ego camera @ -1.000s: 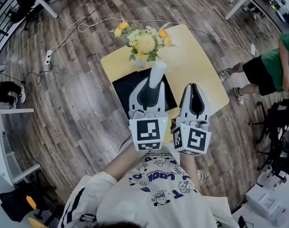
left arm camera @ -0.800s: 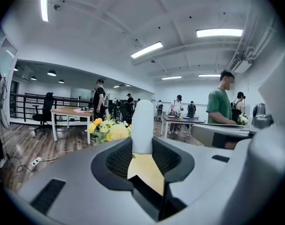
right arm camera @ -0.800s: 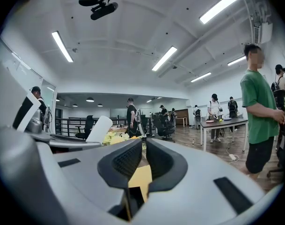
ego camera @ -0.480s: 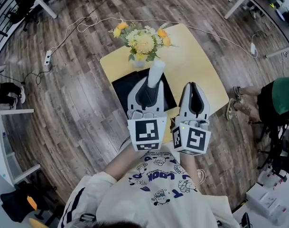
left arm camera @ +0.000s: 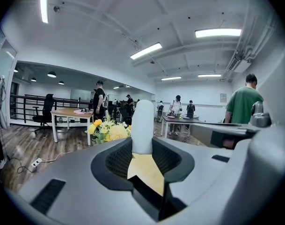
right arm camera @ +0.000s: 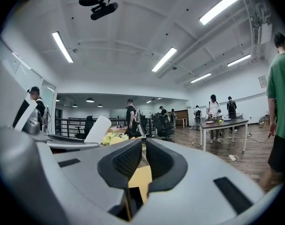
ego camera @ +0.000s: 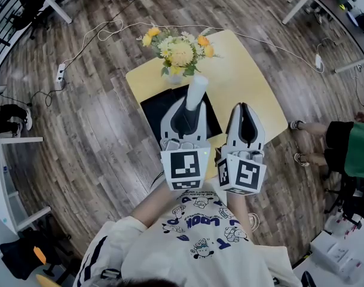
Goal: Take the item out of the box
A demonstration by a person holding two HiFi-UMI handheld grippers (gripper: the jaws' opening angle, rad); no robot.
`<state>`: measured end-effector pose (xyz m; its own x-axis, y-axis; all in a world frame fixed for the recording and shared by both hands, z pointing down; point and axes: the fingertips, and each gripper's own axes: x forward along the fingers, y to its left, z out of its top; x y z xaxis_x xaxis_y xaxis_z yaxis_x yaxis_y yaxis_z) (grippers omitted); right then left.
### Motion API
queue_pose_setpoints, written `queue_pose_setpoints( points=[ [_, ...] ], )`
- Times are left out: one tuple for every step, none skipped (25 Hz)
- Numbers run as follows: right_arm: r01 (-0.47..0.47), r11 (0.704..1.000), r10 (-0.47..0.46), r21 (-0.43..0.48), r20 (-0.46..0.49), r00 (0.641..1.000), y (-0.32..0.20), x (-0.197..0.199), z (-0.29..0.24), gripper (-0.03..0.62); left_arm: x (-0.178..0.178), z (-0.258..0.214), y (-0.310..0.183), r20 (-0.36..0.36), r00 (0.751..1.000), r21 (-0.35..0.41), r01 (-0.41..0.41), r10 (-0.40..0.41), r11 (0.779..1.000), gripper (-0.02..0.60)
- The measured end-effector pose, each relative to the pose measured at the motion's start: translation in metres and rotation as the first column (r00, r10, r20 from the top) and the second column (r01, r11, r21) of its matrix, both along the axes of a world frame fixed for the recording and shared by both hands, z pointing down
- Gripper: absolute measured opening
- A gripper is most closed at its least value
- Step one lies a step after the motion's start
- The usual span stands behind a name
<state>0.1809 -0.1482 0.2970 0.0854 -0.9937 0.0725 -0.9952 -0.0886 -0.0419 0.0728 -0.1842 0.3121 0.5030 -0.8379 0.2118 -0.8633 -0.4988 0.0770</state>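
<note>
Open wood floor [ego camera: 98, 136] rings a small yellow worktop [ego camera: 247, 82] on every side, crossed only by a loose cable [ego camera: 104, 28] running to a power strip [ego camera: 60, 73] at the left. A bystander's legs [ego camera: 325, 142] stand well apart from the worktop's right corner, and a white desk [ego camera: 14, 184] sits clear of it at the far left. A vase of yellow and white flowers [ego camera: 179, 52] stands near the far edge, just beyond a black box [ego camera: 161, 112] that lies by the near edge. The person, in a printed white T-shirt, holds both grippers side by side over that near edge, marker cubes toward the chest and jaws pointing away across the worktop. The left gripper [ego camera: 195, 104] is clamped on a white, round-topped item [ego camera: 198, 91], held out of the box and above its far right part, short of the flowers. The right gripper [ego camera: 244, 109] hangs over bare worktop just right of the box, its jaws drawn together on nothing.
</note>
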Motion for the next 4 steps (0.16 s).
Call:
queue_pose_setpoints(
  points=[
    [-0.001,1.0,0.001,0.001,0.0,1.0,0.0006,0.0003,-0.0001,0.046,0.0,-0.0002,0.0006,0.0,1.0,0.001,0.0,0.0,1.0,0.137],
    [-0.001,1.0,0.001,0.001,-0.001,1.0,0.0012,0.0005,-0.0002,0.046,0.0,-0.0004,0.0014,0.0,1.0,0.002,0.0,0.0,1.0,0.137],
    [-0.001,1.0,0.001,0.002,-0.001,1.0,0.0019,0.0006,-0.0004,0.046,0.0001,-0.0006,0.0023,-0.001,1.0,0.003,-0.001,0.001,1.0,0.137],
    [-0.002,1.0,0.002,0.003,-0.001,1.0,0.0027,0.0008,-0.0005,0.046,0.0002,-0.0009,0.0032,-0.001,1.0,0.004,-0.001,0.001,1.0,0.137]
  ],
)
